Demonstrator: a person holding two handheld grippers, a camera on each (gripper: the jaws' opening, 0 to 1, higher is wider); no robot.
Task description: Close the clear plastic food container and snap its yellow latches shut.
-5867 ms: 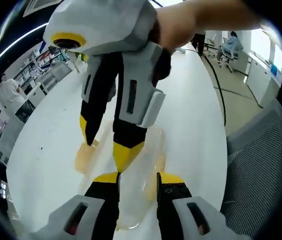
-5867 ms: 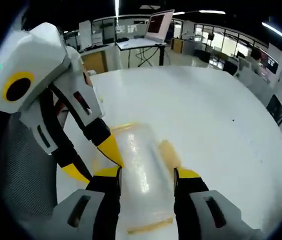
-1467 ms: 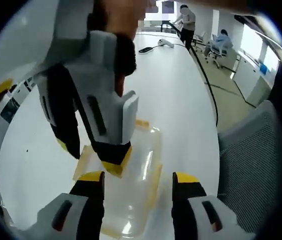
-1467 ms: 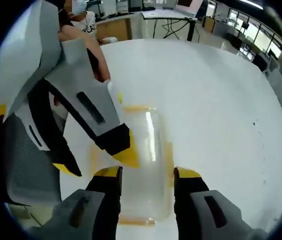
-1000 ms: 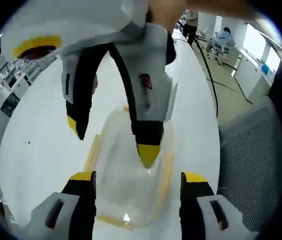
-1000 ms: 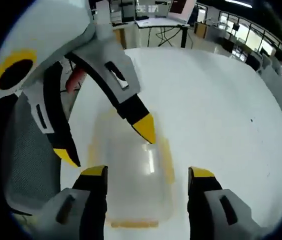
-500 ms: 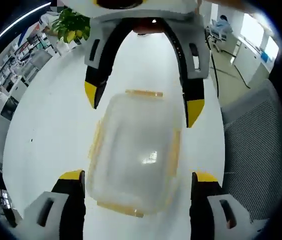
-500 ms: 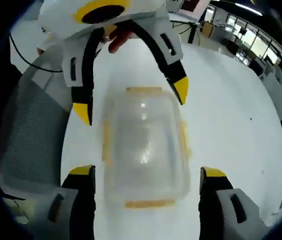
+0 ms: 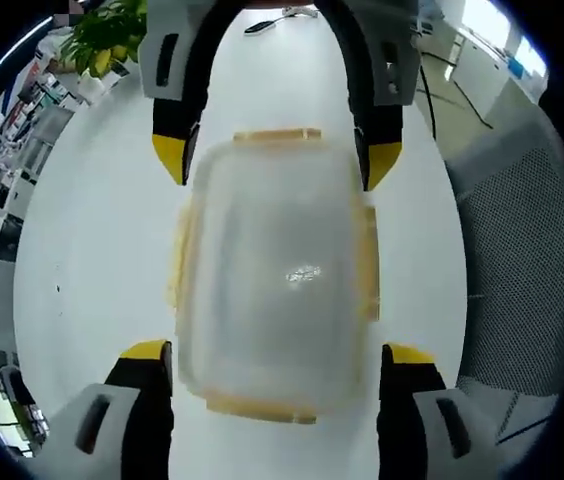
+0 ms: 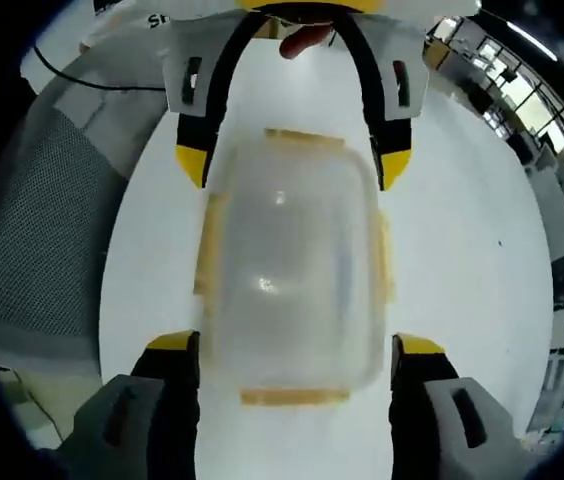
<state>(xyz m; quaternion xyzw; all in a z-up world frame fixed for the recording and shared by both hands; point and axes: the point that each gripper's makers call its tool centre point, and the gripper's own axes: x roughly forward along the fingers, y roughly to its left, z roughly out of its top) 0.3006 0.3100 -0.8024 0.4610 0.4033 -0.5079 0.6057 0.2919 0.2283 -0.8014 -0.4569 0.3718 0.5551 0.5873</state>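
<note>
Clear plastic container (image 9: 277,275) lying flat on white table (image 9: 92,240), lid on, long axis running from left gripper (image 9: 277,365) straight toward right gripper (image 10: 297,358). Both grippers facing each other, jaws spreading wide, straddling container's short ends. Yellow latches (image 10: 293,396) lining edges.

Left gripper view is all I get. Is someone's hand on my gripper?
Observer: Yes. In the right gripper view a fingertip pokes out behind the top of the left gripper.
Operator: What does my gripper look like from over there?
Observer: Its black arms spread from a white body and end in yellow tips, one on each side of the far end of the clear container.
</note>
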